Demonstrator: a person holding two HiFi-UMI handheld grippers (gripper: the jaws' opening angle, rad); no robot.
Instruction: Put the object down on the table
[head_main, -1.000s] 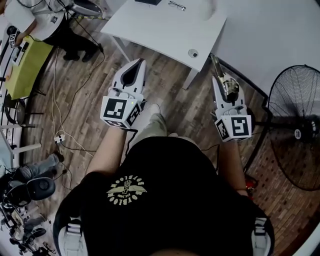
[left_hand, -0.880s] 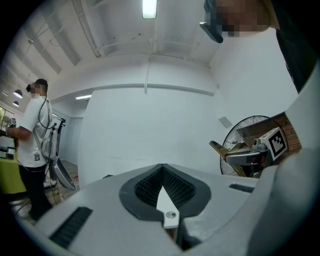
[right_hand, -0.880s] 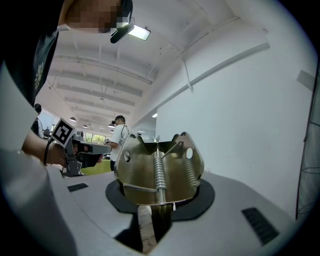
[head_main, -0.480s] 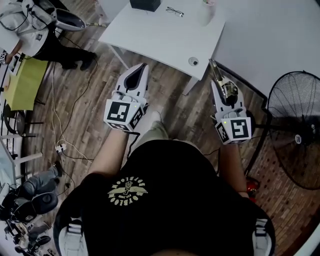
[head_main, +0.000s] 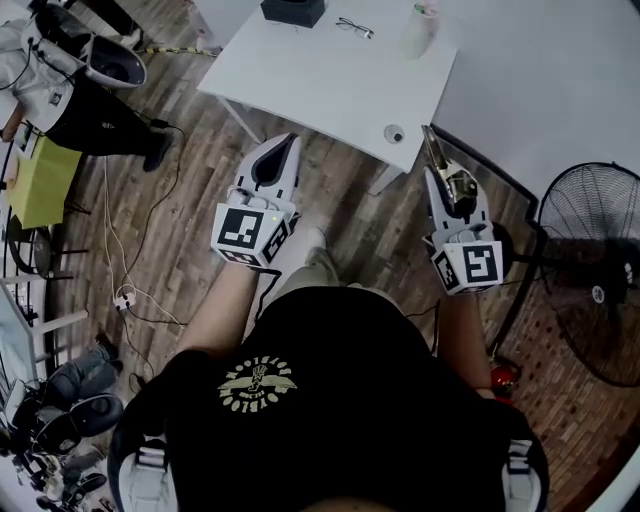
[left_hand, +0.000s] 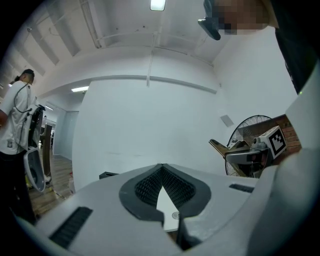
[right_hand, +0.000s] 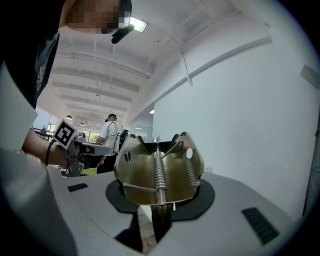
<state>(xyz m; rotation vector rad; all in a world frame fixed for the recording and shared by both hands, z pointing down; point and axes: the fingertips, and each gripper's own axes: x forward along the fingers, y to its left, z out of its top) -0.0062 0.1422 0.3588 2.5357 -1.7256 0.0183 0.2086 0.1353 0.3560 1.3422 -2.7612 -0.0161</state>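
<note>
Both held level near the table (head_main: 330, 70): left gripper (left_hand: 161, 166) jaws pressed together, right gripper (right_hand: 159, 207) pinching a brass clip (right_hand: 150, 165).

Room clutter around a wooden floor (head_main: 350, 215).
A black pedestal fan (head_main: 597, 292) stood at right; eyeglasses (head_main: 354, 27) lay between a black box (head_main: 292, 10) and a pale container (head_main: 420, 28).

Wood-plank floor (head_main: 190, 220), w/ a brick-pattern patch (head_main: 570, 400) at right. White table (head_main: 300, 80) up front, its right end close to the white wall (head_main: 540, 70). Black standing fan (head_main: 590, 270) at right, near the wall. Cables (head_main: 120, 250) trail across the floor at left. Ceiling lamp (left_hand: 158, 4) lit overhead.
</note>
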